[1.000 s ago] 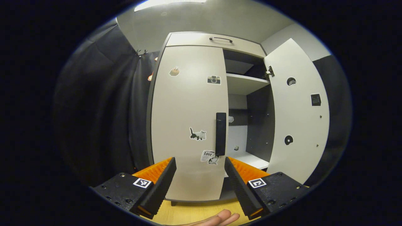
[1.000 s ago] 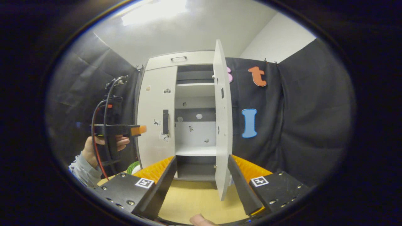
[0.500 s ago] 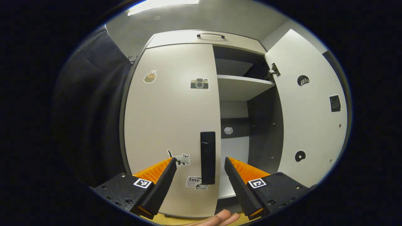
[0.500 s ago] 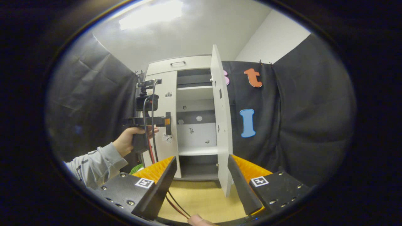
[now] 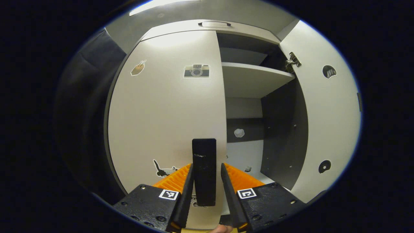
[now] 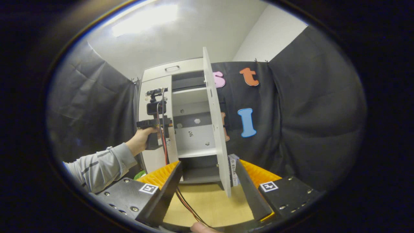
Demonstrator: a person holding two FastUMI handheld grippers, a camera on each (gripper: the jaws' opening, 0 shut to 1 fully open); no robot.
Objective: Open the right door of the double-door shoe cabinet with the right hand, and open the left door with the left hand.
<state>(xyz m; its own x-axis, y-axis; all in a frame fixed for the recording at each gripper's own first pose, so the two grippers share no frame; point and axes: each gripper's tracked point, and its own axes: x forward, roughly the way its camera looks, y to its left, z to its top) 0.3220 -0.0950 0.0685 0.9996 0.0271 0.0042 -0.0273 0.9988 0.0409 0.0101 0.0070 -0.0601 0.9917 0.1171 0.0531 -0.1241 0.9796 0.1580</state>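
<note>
The white shoe cabinet [image 5: 207, 27] fills the left gripper view. Its left door [image 5: 165, 106], dotted with stickers, stands closed. The black vertical handle [image 5: 204, 171] on that door sits between the fingers of my left gripper [image 5: 207, 166], which have closed against its sides. The right door [image 5: 326, 110] is swung wide open, baring the shelves [image 5: 252, 79]. In the right gripper view the open right door [image 6: 216, 129] is edge-on, straight ahead. My right gripper [image 6: 208, 163] is open and holds nothing. The left gripper [image 6: 157, 123] is at the handle, held by a hand.
A grey sleeve [image 6: 97, 166] reaches in from the left in the right gripper view. A red and black cable [image 6: 184, 202] trails over the wooden floor [image 6: 213, 207]. A small box [image 6: 233, 171] stands by the open door's foot. Black cloth [image 6: 307, 129] hangs on the right.
My left gripper moved forward onto the left door's handle and its fingers closed in on it. The right gripper drifted back and rightward from the open right door.
</note>
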